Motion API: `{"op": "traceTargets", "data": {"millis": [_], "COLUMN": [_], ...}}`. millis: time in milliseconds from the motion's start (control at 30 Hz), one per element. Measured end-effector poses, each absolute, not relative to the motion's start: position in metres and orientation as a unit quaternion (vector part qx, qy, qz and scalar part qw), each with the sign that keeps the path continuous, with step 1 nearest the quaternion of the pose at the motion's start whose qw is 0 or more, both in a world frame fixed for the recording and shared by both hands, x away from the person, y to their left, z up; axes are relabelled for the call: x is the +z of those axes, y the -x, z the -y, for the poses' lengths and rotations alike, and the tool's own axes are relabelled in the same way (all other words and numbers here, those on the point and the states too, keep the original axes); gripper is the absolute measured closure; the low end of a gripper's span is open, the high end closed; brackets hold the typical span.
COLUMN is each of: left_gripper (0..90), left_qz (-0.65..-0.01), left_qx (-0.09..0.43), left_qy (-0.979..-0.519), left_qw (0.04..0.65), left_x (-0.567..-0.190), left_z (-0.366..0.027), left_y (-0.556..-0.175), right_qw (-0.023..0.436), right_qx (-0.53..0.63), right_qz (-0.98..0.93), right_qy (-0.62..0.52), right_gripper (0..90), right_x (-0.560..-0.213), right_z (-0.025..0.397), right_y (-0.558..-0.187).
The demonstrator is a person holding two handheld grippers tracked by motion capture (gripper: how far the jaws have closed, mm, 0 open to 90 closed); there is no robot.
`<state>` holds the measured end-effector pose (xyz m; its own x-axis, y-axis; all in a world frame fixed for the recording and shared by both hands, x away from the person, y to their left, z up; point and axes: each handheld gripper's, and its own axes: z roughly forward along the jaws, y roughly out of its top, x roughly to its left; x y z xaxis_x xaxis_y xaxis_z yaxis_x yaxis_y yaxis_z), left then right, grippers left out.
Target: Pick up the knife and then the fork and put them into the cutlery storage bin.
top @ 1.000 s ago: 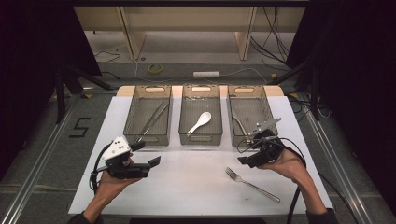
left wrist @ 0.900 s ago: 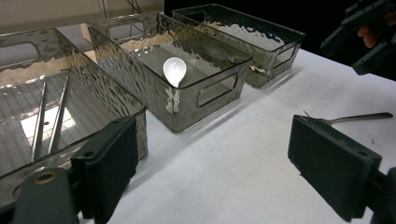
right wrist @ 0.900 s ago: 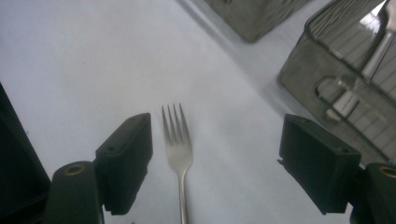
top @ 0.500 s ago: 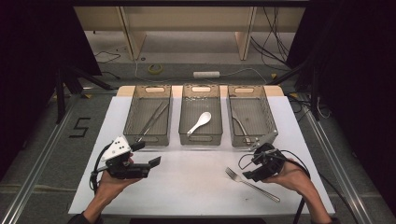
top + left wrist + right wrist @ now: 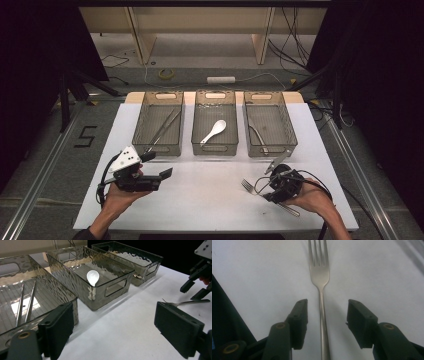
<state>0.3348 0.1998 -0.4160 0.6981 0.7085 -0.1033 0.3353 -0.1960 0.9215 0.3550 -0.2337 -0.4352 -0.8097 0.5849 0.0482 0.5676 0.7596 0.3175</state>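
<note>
A metal fork (image 5: 248, 186) lies on the white mat near the front right. My right gripper (image 5: 274, 186) hovers low over it, open. In the right gripper view the fork (image 5: 320, 277) runs straight up between the two jaws, which flank its handle without touching; my right gripper (image 5: 327, 312) holds nothing. My left gripper (image 5: 157, 166) rests open at the front left, held in a hand, pointing right. In the left gripper view my left gripper (image 5: 117, 327) is wide open and empty, and beyond it I see the fork (image 5: 190, 302).
Three clear bins stand in a row at the back of the mat (image 5: 210, 210). The left bin (image 5: 156, 149) holds long metal sticks (image 5: 162, 130), the middle bin (image 5: 214, 150) a white spoon (image 5: 214, 131), the right bin (image 5: 272, 150) a metal utensil (image 5: 257, 137).
My right gripper has moved toward the near edge of the mat and come down over the fork's handle. The left gripper has stayed put.
</note>
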Motion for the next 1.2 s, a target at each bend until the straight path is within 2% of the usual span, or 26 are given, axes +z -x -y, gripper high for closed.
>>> {"op": "traceTargets", "data": {"millis": [867,1200], "left_gripper": [15.7,15.7], "left_qz": [-0.348,-0.346], "left_qx": [0.175,0.176], "left_qy": [-0.754,-0.755], "left_qw": [0.529,0.529], "left_x": [-0.417,-0.417], "left_z": [-0.2,-0.199], "left_y": [-0.335,-0.335], "right_qw": [0.024,0.029], "right_qx": [0.115,0.106], "right_qz": [-0.95,-0.953], "right_qy": [-0.291,-0.282], "right_gripper": [76.1,81.3], "right_x": [-0.455,-0.455], "right_z": [0.232,0.23], "right_y": [-0.351,-0.35]}}
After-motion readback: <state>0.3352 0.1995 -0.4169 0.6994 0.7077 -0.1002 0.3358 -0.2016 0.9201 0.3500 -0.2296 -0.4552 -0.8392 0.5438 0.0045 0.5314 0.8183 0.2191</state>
